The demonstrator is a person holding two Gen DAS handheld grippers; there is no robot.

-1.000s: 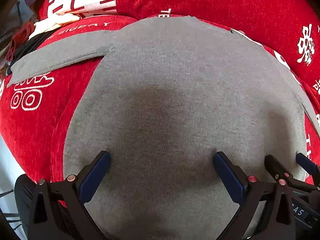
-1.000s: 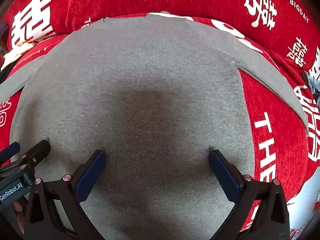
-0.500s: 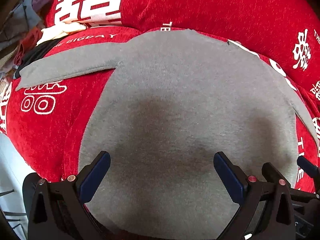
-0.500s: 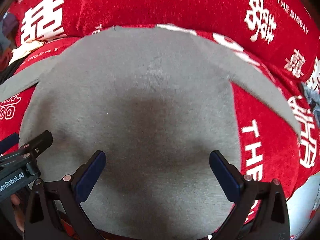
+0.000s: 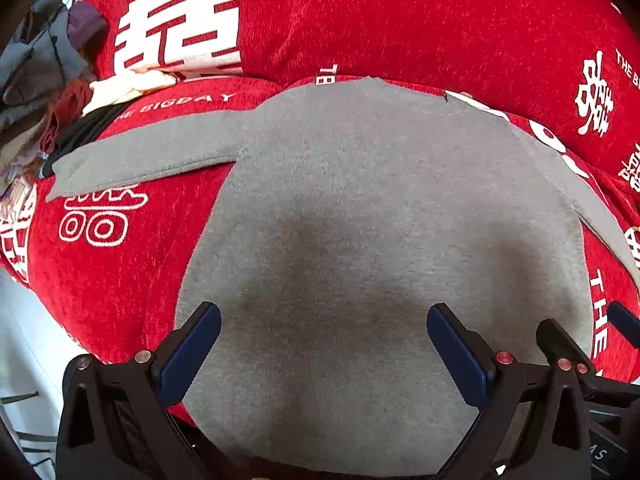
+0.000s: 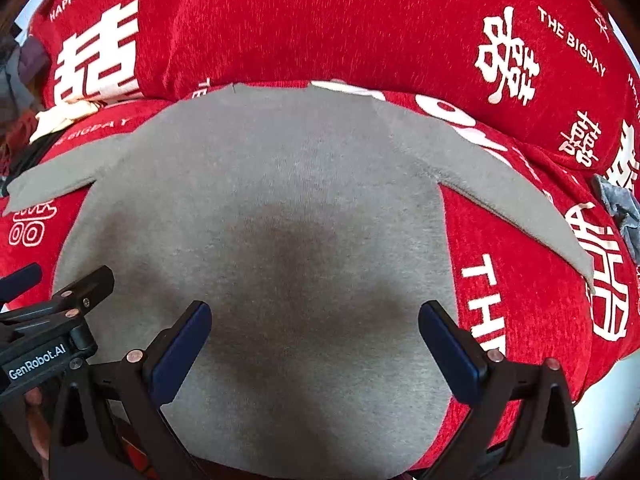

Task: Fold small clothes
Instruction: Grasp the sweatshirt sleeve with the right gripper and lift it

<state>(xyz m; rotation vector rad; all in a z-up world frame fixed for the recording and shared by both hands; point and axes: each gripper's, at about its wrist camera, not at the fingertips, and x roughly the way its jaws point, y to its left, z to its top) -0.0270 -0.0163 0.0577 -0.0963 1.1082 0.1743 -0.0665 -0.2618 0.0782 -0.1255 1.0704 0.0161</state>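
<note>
Two grippers hung side by side over the sofa, and there was one garment under them. Nearest to me, the left gripper [image 5: 324, 340] stood with its blue-padded fingers [image 5: 192, 350] spread wide and nothing between them; the right gripper [image 6: 314, 338] was spread just as wide and just as bare. Each one showed at the edge of the other's camera, so they sat close together, the left toward the garment's left flank, the right toward its right.

The single grey sweater [image 5: 360, 240] lay flat on the red sofa cover [image 5: 112, 280], its hem edge closest, running under both pairs of fingers. Whether the pads actually touched the knit I could not tell. Beyond the fingers the body stretched away smooth, and two sleeves splayed outward: the left sleeve [image 5: 144, 160] angled off to the left, the right sleeve [image 6: 508, 196] slanted down to the right over the white lettering.

Farther back rose one red back cushion [image 6: 320, 20] with large white characters. At the far left sat a heap of other clothes [image 5: 44, 80], and at the far right a small grey-blue cloth [image 6: 620, 208].
</note>
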